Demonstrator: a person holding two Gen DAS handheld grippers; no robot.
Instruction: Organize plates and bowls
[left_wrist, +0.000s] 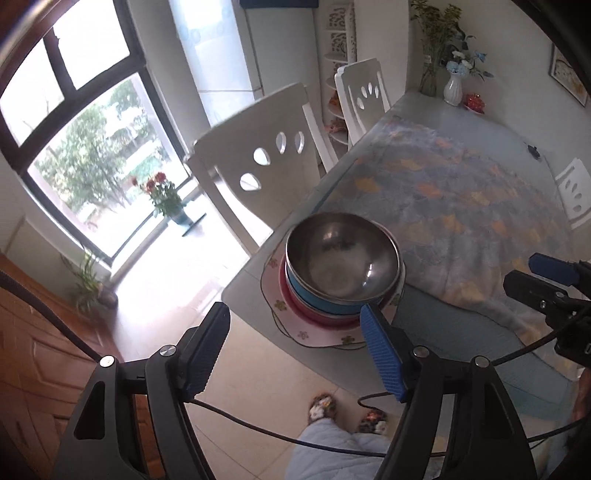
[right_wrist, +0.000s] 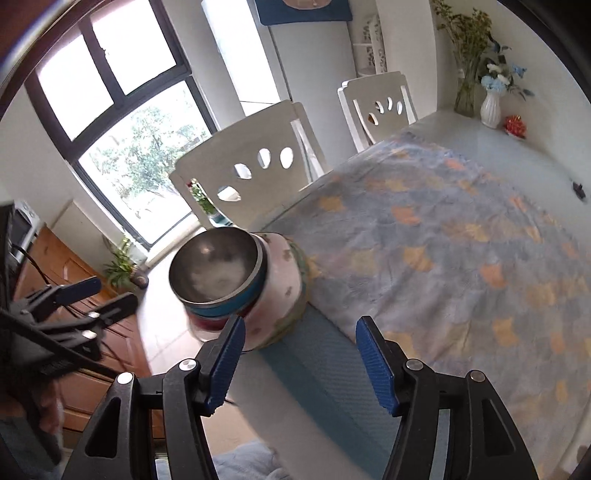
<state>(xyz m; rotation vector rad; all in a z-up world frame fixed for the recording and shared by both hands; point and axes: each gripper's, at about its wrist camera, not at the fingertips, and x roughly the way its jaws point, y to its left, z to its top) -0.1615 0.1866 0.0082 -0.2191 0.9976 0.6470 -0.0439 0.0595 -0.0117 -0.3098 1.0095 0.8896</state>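
Note:
A steel bowl (left_wrist: 341, 256) sits on top of a stack of a blue bowl (left_wrist: 314, 301) and a red dish (left_wrist: 317, 314), all on a pink flowered plate (left_wrist: 277, 291) at the table's near corner. The stack also shows in the right wrist view, with the steel bowl (right_wrist: 218, 264) uppermost and the pink plate (right_wrist: 284, 288) under it. My left gripper (left_wrist: 295, 350) is open and empty, just short of the stack. My right gripper (right_wrist: 299, 354) is open and empty, to the right of the stack above the table edge; it also shows in the left wrist view (left_wrist: 535, 275).
The table (left_wrist: 461, 339) carries a blue and orange patterned cloth (left_wrist: 461, 199). Two white chairs (left_wrist: 258, 162) stand along its far side. A white vase (left_wrist: 453, 86) and a red item stand at the far end. A wooden cabinet (left_wrist: 33, 354) is at the left.

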